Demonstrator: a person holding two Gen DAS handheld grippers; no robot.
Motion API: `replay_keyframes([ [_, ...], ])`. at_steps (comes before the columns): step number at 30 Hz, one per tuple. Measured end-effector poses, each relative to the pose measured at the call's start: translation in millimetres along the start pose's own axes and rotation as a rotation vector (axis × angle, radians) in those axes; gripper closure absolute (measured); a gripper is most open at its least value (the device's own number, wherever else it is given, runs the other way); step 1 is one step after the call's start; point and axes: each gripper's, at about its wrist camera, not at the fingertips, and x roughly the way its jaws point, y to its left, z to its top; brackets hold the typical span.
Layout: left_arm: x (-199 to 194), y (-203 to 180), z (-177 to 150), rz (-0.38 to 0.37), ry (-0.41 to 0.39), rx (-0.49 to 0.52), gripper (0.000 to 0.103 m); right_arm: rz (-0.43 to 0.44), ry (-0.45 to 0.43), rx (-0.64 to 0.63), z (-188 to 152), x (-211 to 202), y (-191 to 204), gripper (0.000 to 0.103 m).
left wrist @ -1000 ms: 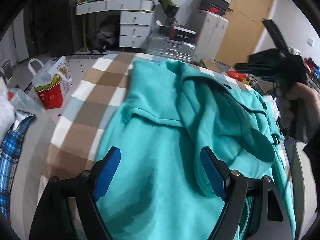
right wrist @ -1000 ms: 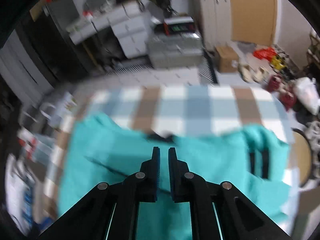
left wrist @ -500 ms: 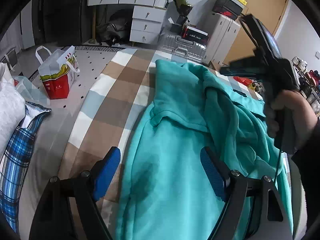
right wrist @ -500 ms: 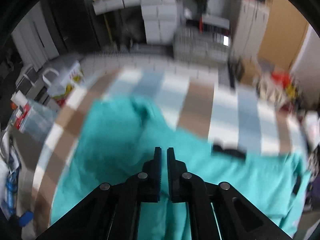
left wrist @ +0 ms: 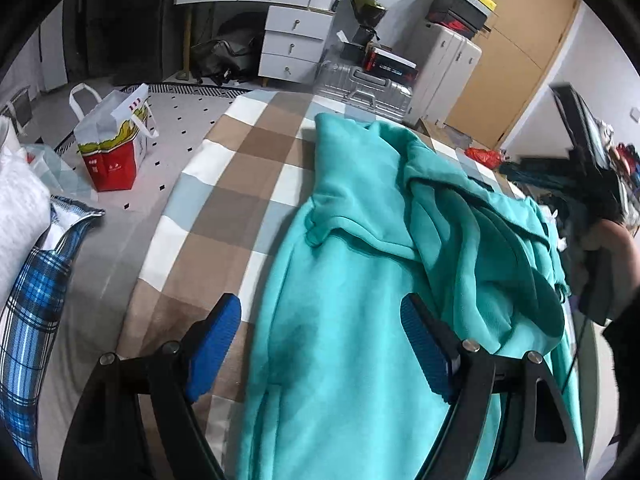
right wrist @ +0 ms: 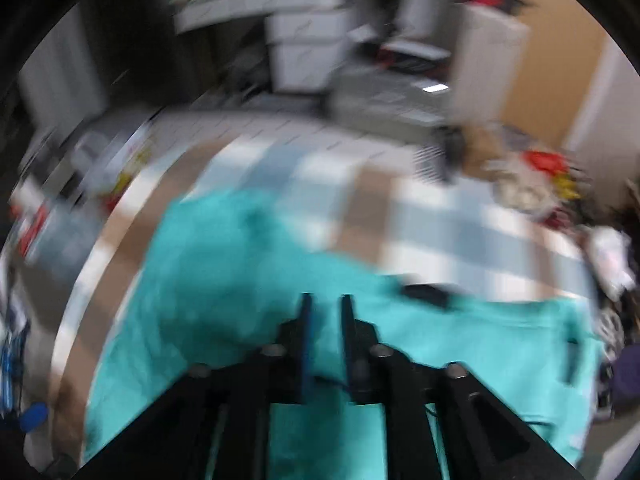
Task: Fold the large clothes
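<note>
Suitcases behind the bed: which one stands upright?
The white hard-shell suitcase under stacked boxes stands upright; the ribbed silver suitcase lies flat beside it.

I see my left gripper point(left wrist: 320, 340): black frame, silver screws, ribbed blue pads point(left wrist: 212, 344). My right gripper point(right wrist: 326, 320) looks alike, blurred. Dark sleeve point(left wrist: 624, 344).

Right gripper point(right wrist: 325, 312), jaws just opening and empty, above the teal garment point(right wrist: 224, 288) on the checked blanket point(right wrist: 400, 216).
</note>
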Motion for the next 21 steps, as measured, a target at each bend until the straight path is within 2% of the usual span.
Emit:
replay_keyframes([
  [2, 3, -6, -2, 0.012, 0.003, 0.026, 0.024, -0.082, 0.070, 0.051, -14, 5, -35, 0.076],
  [3, 4, -9, -3, 0.019, 0.005, 0.038, 0.024, -0.121, 0.190, 0.042, -29, 21, -48, 0.076],
  [4, 7, -12, -4, 0.026, 0.010, 0.052, 0.024, -0.108, 0.309, 0.037, -45, 39, -53, 0.077],
  [5, 10, -15, -4, 0.030, 0.016, 0.062, 0.024, -0.069, 0.273, 0.015, -58, 37, -53, 0.078],
  [6, 13, -18, -5, 0.032, 0.027, 0.077, 0.024, -0.066, 0.200, -0.020, -64, 22, -51, 0.078],
  [7, 15, -20, -6, 0.034, 0.032, 0.085, 0.024, -0.062, 0.208, -0.050, -72, 12, -47, 0.078],
  [8, 18, -23, -8, 0.037, 0.039, 0.098, 0.024, -0.052, 0.208, -0.051, -79, 5, -45, 0.078],
  [10, 20, -30, -11, 0.032, 0.045, 0.122, 0.024, 0.007, 0.102, -0.032, -97, -35, -48, 0.078],
  [12, 21, -37, -15, 0.038, 0.045, 0.146, 0.024, 0.029, 0.037, -0.017, -116, -67, -58, 0.077],
  [14, 22, -45, -19, 0.017, 0.055, 0.173, 0.024, 0.013, 0.014, 0.015, -139, -88, -73, 0.061],
  [16, 19, -56, -22, -0.015, 0.052, 0.197, 0.024, -0.016, -0.005, 0.062, -160, -99, -90, 0.052],
  [17, 13, -61, -21, -0.049, 0.031, 0.199, 0.024, -0.007, 0.003, 0.086, -169, -100, -99, 0.052],
  [18, 9, -65, -21, -0.074, 0.019, 0.198, 0.024, 0.051, 0.028, 0.130, -178, -99, -104, 0.052],
  [19, 1, -70, -20, -0.112, -0.001, 0.192, 0.024, 0.145, 0.062, 0.188, -188, -92, -102, 0.052],
  [21, -5, -76, -19, -0.124, -0.018, 0.179, 0.024, 0.315, 0.082, 0.296, -191, -84, -102, 0.052],
])
